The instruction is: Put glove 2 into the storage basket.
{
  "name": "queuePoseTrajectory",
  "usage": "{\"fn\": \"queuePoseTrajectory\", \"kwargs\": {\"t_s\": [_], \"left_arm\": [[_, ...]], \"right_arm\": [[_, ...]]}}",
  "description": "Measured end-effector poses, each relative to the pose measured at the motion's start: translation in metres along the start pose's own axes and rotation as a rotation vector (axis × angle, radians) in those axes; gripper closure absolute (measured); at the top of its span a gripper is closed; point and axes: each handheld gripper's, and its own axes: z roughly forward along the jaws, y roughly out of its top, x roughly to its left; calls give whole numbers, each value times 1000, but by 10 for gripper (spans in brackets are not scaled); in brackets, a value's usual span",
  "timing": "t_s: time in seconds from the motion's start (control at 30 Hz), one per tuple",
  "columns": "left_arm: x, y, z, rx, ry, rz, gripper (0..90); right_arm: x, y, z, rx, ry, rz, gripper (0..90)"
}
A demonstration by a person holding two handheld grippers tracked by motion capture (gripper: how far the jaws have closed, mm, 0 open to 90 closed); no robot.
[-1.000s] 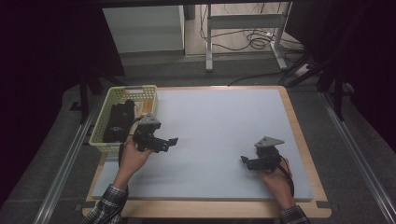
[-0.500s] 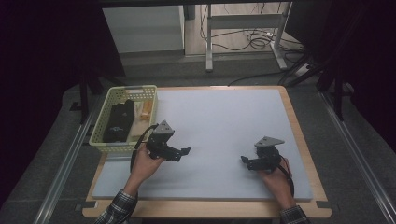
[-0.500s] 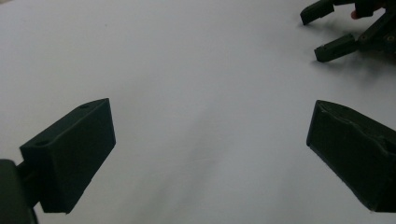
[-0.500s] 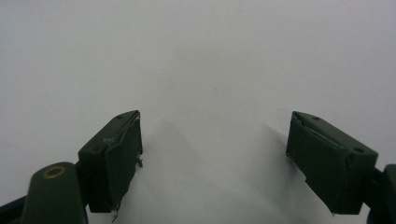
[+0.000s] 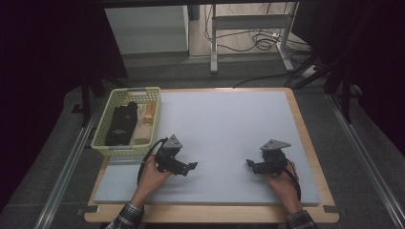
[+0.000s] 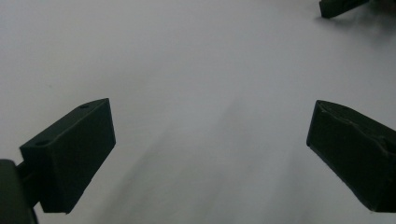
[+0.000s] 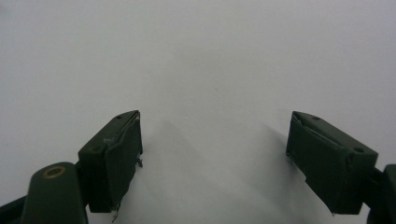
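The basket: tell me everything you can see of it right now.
The basket is a pale yellow-green rectangular tray of what looks like plastic, with lattice walls and a solid rim. It sits upright at the table's left edge, overlapping the grey mat's corner. Inside lie a black bundle and tan, wood-like pieces; what they are is too small to tell. The left gripper hovers just off its near right corner, jaws open, apparently not touching it.

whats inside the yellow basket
The yellow basket holds a black item and pale tan items beside it. Anything beneath them is covered; what they are is too small to tell.
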Motion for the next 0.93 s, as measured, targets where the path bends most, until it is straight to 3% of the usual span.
{"fn": "queuePoseTrajectory", "kwargs": {"t_s": [0.4, 0.53, 0.57, 0.93], "left_arm": [[-6, -13, 12, 60, 2, 17, 14], [-10, -16, 19, 100, 22, 34, 13], [-12, -18, 23, 111, 36, 55, 0], [-12, -19, 23, 104, 40, 53, 0]], "right_arm": [[0, 0, 0, -1, -1, 0, 181], [0, 0, 0, 0, 0, 1, 181], [0, 0, 0, 0, 0, 1, 181], [0, 0, 0, 1, 0, 1, 181]]}}
